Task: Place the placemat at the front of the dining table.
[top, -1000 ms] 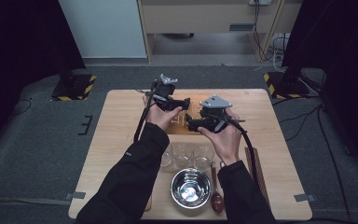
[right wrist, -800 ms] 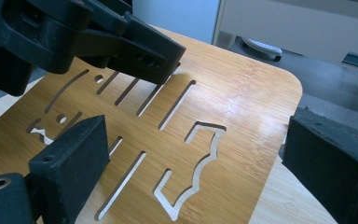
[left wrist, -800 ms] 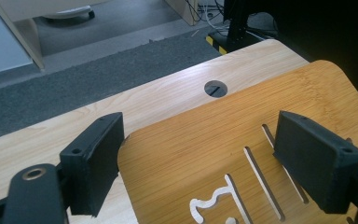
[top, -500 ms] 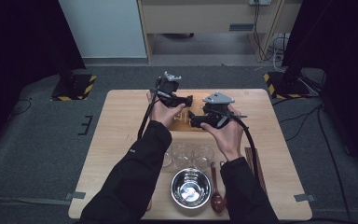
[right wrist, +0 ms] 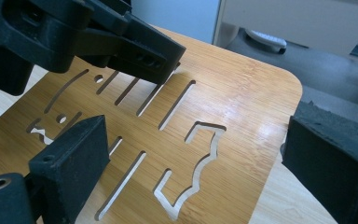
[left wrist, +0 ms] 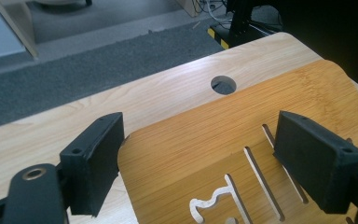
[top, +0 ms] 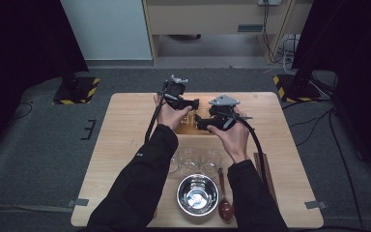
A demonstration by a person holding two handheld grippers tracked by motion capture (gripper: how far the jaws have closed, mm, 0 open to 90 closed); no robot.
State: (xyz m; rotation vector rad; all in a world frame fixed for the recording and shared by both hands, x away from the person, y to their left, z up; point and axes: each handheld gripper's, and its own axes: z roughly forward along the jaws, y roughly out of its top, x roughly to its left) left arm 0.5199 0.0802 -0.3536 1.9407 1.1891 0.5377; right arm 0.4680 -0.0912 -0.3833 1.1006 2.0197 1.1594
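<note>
Both claws apart — left gripper [left wrist: 200, 172], right gripper [right wrist: 205, 182] | over slotted bamboo board [left wrist: 242, 140] | advice — straddle opposite edges squarely, then close evenly.

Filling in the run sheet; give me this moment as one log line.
left tongs: open, over bamboo board corner | right tongs: open, over same board's cutouts | nothing gripped | glasses, bowl, spoon: untouched
</note>
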